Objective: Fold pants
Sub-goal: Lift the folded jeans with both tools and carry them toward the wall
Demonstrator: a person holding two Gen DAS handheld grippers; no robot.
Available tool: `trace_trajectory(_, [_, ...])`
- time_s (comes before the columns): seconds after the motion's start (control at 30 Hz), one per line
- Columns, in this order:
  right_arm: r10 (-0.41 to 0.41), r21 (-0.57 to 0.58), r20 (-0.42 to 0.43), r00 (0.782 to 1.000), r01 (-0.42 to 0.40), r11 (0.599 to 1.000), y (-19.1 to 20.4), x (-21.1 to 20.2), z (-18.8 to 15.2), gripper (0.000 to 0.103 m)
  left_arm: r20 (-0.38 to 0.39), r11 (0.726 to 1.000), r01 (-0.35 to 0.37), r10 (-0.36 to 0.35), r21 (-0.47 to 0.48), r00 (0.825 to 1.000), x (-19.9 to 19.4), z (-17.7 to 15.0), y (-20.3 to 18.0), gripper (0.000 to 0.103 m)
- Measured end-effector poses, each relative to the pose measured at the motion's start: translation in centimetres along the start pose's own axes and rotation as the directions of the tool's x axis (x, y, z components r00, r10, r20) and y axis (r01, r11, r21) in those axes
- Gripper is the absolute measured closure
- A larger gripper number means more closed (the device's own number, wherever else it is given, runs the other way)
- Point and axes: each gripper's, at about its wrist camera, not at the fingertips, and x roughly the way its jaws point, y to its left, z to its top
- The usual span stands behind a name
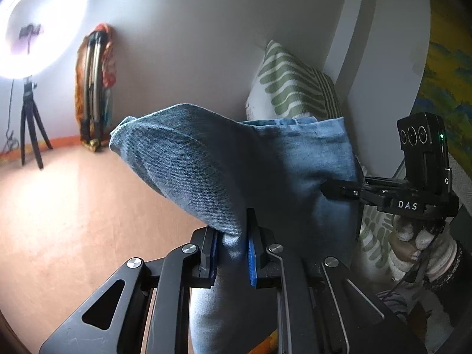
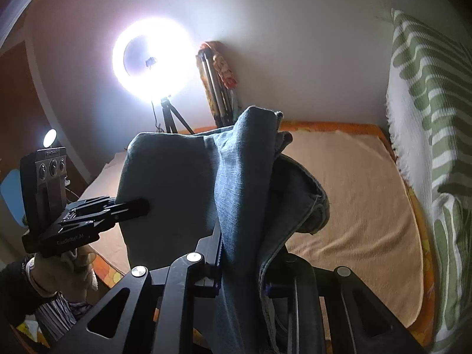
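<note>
The blue denim pants (image 1: 206, 153) hang lifted above the bed, bunched into thick folds. My left gripper (image 1: 233, 250) is shut on a pinch of denim between its blue pads. My right gripper (image 2: 240, 265) is shut on a thick fold of the pants (image 2: 244, 177), with a seamed edge draping over its right finger. In the left wrist view the right gripper (image 1: 327, 190) comes in from the right, its tips buried in the cloth. In the right wrist view the left gripper (image 2: 144, 205) comes in from the left and presses into the denim. A gloved hand (image 1: 410, 233) holds the right gripper.
A bed with a peach blanket (image 2: 354, 191) lies below the pants. A green-and-white patterned pillow (image 2: 427, 88) leans at the right against the wall. A bright ring light on a tripod (image 2: 150, 59) and a folded stand (image 2: 218, 88) are at the far wall.
</note>
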Motion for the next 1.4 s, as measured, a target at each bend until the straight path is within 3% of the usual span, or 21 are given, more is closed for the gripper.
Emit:
trace_trajectory(0.37, [-0.001,0.001,0.07,0.998,0.001,1.0,-0.6,1.1,4.0,0.086,0.035,0.999,-0.02,0.019,0.037,0.999,1.2,4.2,0.3,0.09])
trace_trajectory(0.83, [-0.018,-0.01,0.126,0.992,0.02,1.0,-3.7,5.6,13.8,0.086,0.097,0.992,-0.071,0.06,0.106,0.993,6.0,11.9,3.1,0.089])
trace_trajectory(1.1, [-0.034,-0.027,0.124,0.992,0.038,0.999,-6.4,11.7,19.5,0.086,0.091,0.994,-0.091,0.085,0.067,0.992,12.1,15.5,7.3,0.09])
trace_trajectory(1.4, [-0.052,-0.018,0.059,0.997,0.053,0.998,-11.6,21.1,22.5,0.086,0.035,0.993,-0.113,0.112,0.02,0.993,20.4,16.2,11.8,0.09])
